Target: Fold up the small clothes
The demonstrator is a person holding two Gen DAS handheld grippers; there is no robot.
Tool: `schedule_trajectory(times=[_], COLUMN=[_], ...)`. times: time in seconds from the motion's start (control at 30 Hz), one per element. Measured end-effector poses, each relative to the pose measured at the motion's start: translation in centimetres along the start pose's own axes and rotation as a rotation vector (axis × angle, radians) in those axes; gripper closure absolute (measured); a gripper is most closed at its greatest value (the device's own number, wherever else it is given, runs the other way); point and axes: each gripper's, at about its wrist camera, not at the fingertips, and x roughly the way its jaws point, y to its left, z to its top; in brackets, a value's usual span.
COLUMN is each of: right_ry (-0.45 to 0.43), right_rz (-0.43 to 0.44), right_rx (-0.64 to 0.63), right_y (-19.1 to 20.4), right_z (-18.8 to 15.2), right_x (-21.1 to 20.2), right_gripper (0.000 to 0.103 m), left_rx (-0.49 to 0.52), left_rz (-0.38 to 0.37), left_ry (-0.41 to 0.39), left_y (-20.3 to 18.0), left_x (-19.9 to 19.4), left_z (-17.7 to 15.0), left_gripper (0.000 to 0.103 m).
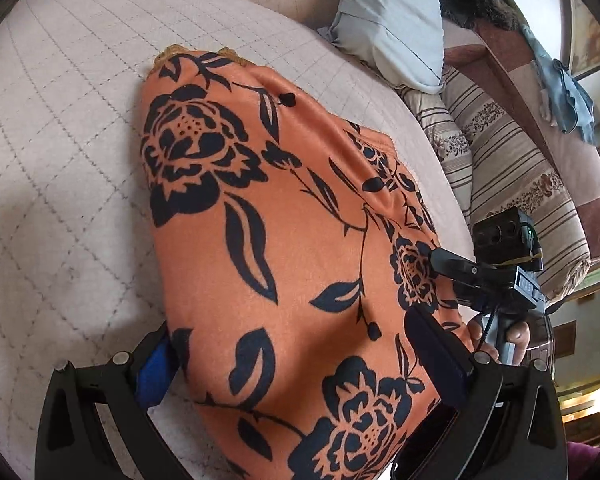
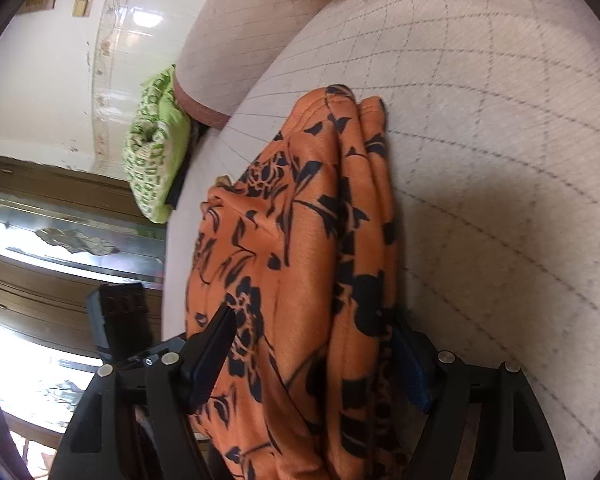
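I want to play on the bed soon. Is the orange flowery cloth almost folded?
Partly. The orange flowered cloth already looks doubled into layers on the quilted bed. The left gripper and right gripper both have it between their fingers. Flattening it neatly is still left.

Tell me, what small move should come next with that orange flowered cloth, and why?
Probably lower the near end and lay it flat. The orange garment runs between the fingers of both the left gripper and right gripper, its far end already resting on the quilted bed cover while bunched in ridges.
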Motion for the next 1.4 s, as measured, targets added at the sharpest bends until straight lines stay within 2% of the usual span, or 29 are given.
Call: schedule_trajectory(times=[0.13,0.27,0.37,0.4,0.47,0.53,0.63,0.8,0.93,1.2,1.4], right_ry=[0.011,0.028,0.026,0.025,0.022,0.015,-0.002,-0.032,-0.04,-0.025,-0.01], right_rz=[0.031,0.007,-0.017,-0.025,-0.049,-0.061,-0.075,-0.106,-0.092,-0.041,-0.008], right_rx=[-0.007,-0.07,-0.082,-0.085,-0.104,-0.123,-0.156,-0.207,-0.226,-0.294,-0.327], right_y=[0.4,1.6,1.8,1.9,2.3,2.8,3.9,5.6,6.8,10.5,12.9], right_z=[0.4,0.0,-0.4,-0.5,-0.7,-0.8,-1.2,-1.8,-2.1,-3.9,-5.7], right_x=[0.9,1.5,1.5,1.5,1.5,1.5,1.3,0.9,0.8,1.9,2.8], right_gripper=[0.026,0.029,0.037,0.042,0.045,0.048,0.051,0.053,0.054,0.054,0.054], left_rx=[0.008,0.005,0.027,0.033,0.041,0.03,0.015,0.059,0.077,0.026,0.022], left_rz=[-0.006,-0.016,0.027,0.048,0.077,0.103,0.104,0.146,0.191,0.214,0.255], left_ry=[-0.008,-0.012,-0.024,-0.029,-0.038,-0.044,-0.061,-0.084,-0.112,-0.191,-0.218], left_y=[-0.3,-0.8,-1.4,-1.6,-1.6,-1.3,-1.2,-2.5,-3.6,-3.8,-3.9], left_x=[0.6,1.4,1.6,1.6,1.5,1.3,0.9,0.2,-1.5,-6.8,-9.3], left_z=[0.3,0.6,0.6,0.6,0.5,0.6,0.6,0.3,0.0,-0.9,-2.6], left_gripper=[0.0,0.002,0.012,0.018,0.029,0.044,0.051,0.057,0.057,0.057,0.057])
